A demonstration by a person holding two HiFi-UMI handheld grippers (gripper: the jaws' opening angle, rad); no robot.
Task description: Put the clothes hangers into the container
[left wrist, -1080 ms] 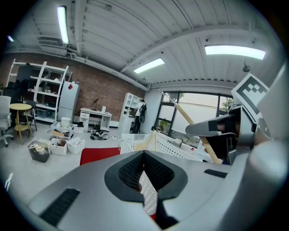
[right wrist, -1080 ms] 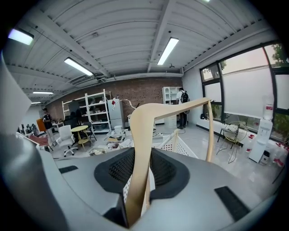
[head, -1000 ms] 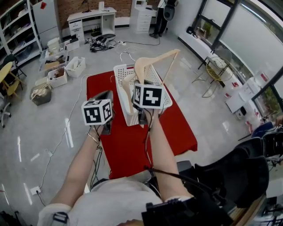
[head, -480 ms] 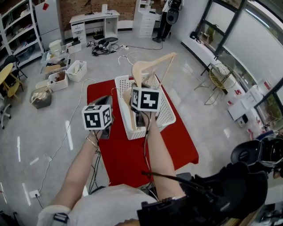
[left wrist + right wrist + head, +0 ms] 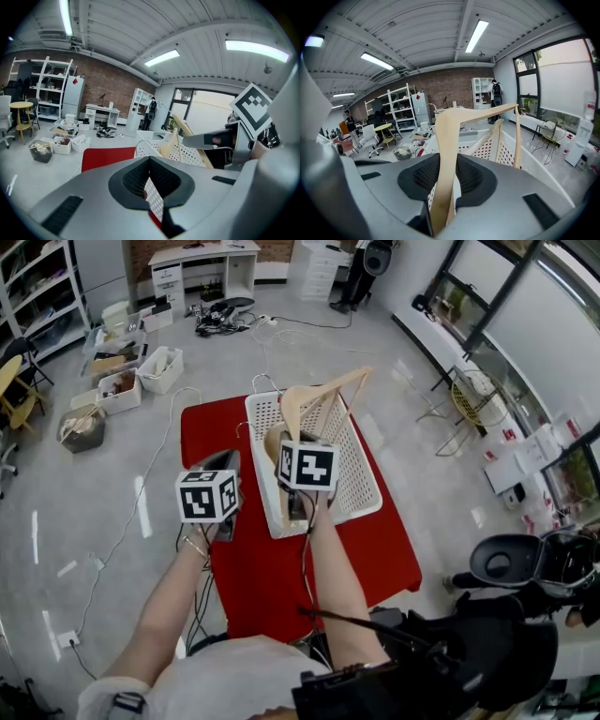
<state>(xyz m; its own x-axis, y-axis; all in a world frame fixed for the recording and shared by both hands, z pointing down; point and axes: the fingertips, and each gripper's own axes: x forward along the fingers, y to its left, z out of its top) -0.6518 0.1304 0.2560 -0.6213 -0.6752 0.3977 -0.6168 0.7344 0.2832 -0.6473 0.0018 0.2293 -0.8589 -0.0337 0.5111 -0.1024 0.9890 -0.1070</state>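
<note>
a: head view first. where was the wooden hanger (image 5: 322, 396)?
b: centre frame, clenched by one arm in the right tongs (image 5: 294, 446), raised over the near-left part of the white perforated container (image 5: 364, 495). that sat on a red cloth (image 5: 281, 568). the left tongs (image 5: 221, 471) hung left of it, carrying nothing.
a: left gripper view?
b: jaws slightly apart, with only the container's lattice and red cloth showing through the gap.
a: right gripper view?
b: dark ribbed pads pinched the flat, smooth, pale arm low in the frame. it rose to the bend at mid-frame, then ran to the upper right. a second hanger (image 5: 491, 135) leaned inside the container.
a: how would it handle?
b: light and stiff, i'd judge, but smooth wood could pivot in a grip that far out. nearer the bend would be steadier.
</note>
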